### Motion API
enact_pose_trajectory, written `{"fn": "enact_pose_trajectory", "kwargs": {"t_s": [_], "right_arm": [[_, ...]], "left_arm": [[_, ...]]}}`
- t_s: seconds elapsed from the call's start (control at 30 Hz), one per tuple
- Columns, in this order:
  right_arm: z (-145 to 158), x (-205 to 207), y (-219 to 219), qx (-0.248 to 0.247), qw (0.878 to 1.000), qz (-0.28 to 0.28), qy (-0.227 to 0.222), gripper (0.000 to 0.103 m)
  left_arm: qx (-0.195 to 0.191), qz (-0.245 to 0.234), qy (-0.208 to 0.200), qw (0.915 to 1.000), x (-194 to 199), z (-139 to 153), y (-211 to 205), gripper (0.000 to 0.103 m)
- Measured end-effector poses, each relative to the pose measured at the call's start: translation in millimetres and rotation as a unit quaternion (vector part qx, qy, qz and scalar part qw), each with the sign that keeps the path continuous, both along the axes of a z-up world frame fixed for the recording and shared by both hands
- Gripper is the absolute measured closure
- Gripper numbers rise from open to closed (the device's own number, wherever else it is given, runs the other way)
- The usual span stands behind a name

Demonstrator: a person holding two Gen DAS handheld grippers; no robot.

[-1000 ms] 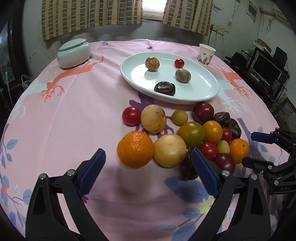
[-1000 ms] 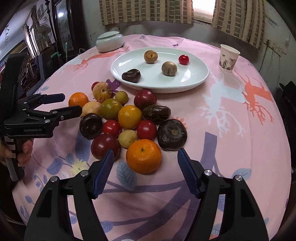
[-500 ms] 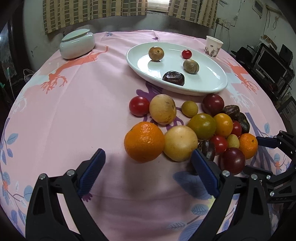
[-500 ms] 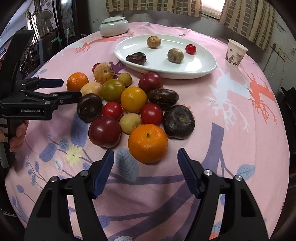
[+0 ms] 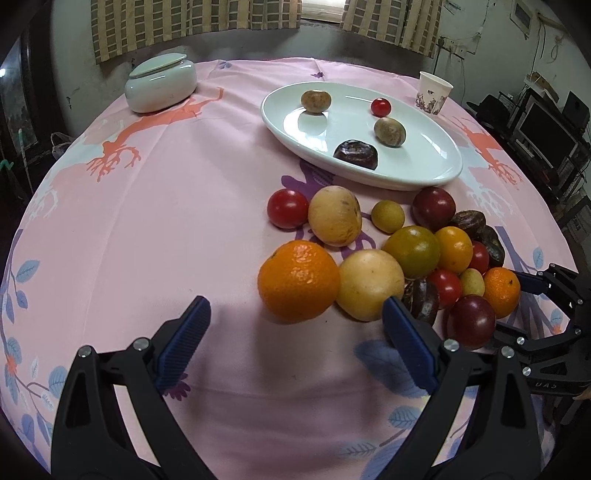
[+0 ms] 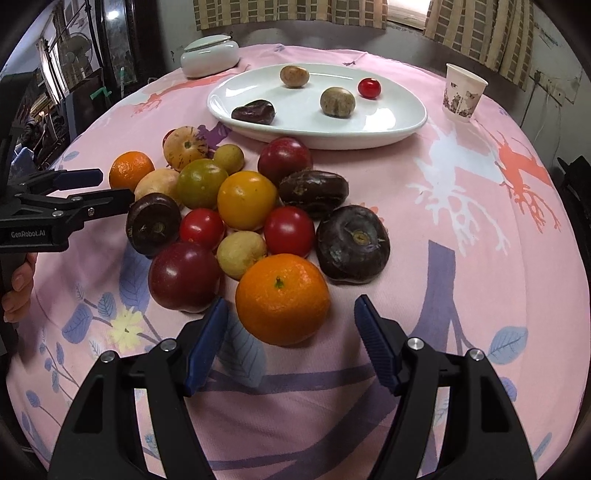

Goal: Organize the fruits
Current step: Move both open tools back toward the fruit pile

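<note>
Round table covered w/ pink cloth (image 5: 155,229), printed w/ leaves & coral branches. L to R: lidded jar (image 5: 160,83) at far edge, white plate (image 5: 436,166) w/ four fruits, paper cup (image 5: 434,92). Checked curtains (image 5: 192,26) hung behind; shelving seen at R. Fruit pile (image 6: 243,206) lies near the plate. Left gripper (image 5: 295,325) held open, empty, near orange (image 5: 299,280). Right gripper (image 6: 291,325) open, second orange (image 6: 282,299) partly between jaws, not pinched.

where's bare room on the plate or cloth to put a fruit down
The white plate is bare along its near right rim, below the cherry tomato. The cloth is open between the lidded ceramic jar and the near orange. Between plate and grippers, fruit is packed tight.
</note>
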State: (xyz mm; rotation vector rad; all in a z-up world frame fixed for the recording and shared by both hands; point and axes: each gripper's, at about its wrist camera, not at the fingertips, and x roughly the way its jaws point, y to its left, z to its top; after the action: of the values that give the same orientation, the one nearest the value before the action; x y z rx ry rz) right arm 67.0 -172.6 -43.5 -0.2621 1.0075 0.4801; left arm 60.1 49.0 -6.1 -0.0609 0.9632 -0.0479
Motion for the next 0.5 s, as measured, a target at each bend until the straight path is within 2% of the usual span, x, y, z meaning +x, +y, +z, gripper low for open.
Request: {"fn": "enact_pose_trajectory", "kwargs": {"t_s": [0.2,0.5], "right_arm": [[-2.2,-1.2,2.3,-0.001,1.000,-0.007,-0.015,0.026],[-2.4,-0.9,1.9,0.007,1.000,-0.018,-0.014,0.025]], "left_arm": [[0.002,0.004,-0.005,1.0000,0.9,-1.8,1.5,0.006],[0.007,0.003,-0.005,1.0000,0.4,-1.0,0.9,0.006]]}}
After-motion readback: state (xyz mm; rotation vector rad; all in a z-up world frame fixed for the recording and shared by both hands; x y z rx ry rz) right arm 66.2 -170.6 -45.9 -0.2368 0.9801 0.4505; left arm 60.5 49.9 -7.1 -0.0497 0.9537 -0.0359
